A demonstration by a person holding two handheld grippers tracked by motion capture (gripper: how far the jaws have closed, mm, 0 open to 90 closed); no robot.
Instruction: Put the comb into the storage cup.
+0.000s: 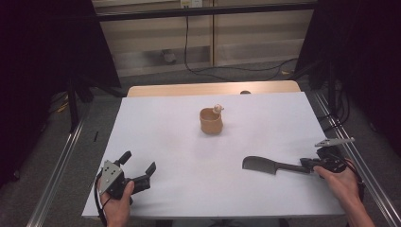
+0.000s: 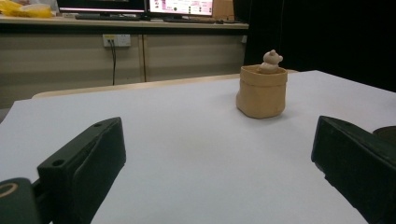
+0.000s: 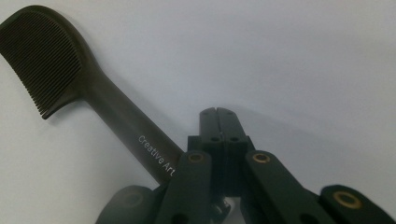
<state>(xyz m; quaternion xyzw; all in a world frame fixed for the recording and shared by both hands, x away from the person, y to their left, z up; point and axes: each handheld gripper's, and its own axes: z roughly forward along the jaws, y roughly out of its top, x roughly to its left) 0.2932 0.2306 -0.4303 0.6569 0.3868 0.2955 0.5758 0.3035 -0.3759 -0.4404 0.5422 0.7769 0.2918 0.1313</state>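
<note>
Dim room, dark edges; white table [image 1: 161, 142] evenly lit, soft shadows; near tools blurred.

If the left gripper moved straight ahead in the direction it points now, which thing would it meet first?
Probably the tan cup with the small figure at its rim. It stands ahead of the open left gripper, slightly toward one jaw, so the gripper might also pass beside it. Only bare table lies between them.

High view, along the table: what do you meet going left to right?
Left tool, jaws apart, on the white table → tan cup farther back → dark comb → right tool, shut beside the comb's handle.
</note>
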